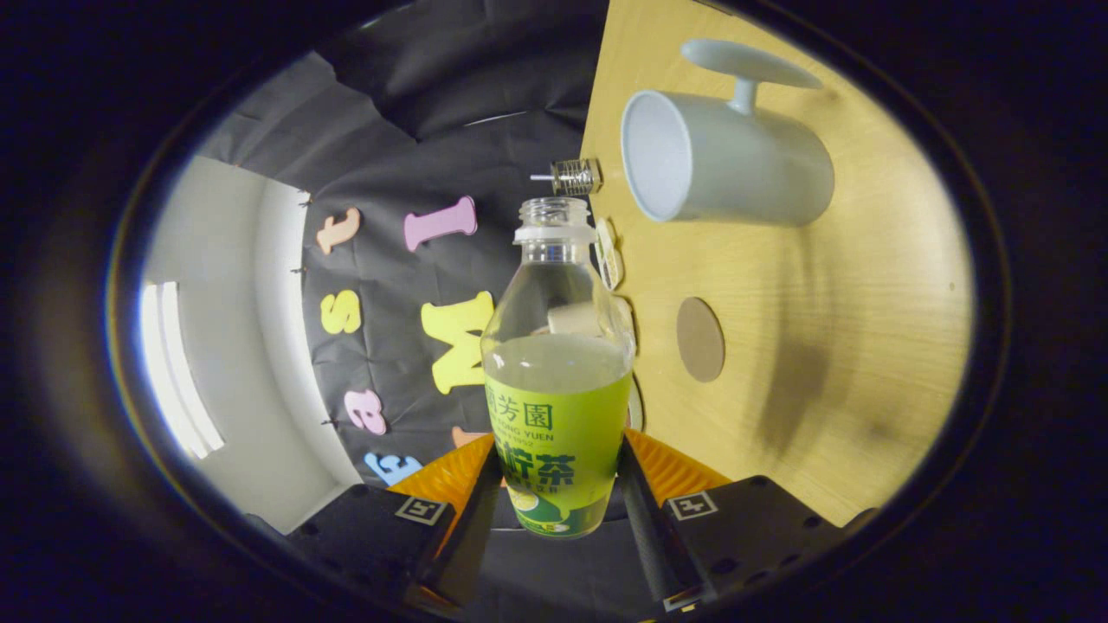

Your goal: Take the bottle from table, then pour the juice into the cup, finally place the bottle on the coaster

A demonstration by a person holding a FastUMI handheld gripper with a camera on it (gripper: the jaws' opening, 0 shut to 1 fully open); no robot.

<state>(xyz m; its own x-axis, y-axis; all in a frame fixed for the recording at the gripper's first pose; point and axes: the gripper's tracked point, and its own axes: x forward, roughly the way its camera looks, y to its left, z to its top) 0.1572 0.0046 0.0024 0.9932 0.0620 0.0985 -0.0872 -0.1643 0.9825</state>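
Observation:
My gripper (554, 493) is shut on an uncapped clear bottle (558, 372) with a green label, both fingers (472, 497) pressing its lower body. The view is rolled sideways, so the wooden table (822, 303) stands like a wall beside the bottle. Pale juice fills the bottle to roughly half its height. A white cup (723, 160) with a handle stands on the table beyond the bottle's open mouth, apart from it. A round brown coaster (699, 339) lies on the table beside the bottle's middle, nearer to me than the cup.
A small clear glass object (573, 176) sits at the table's edge just beyond the bottle's mouth. Small items (608, 255) lie along that edge beside the bottle's neck. White walls and a lit window stand off to the far side.

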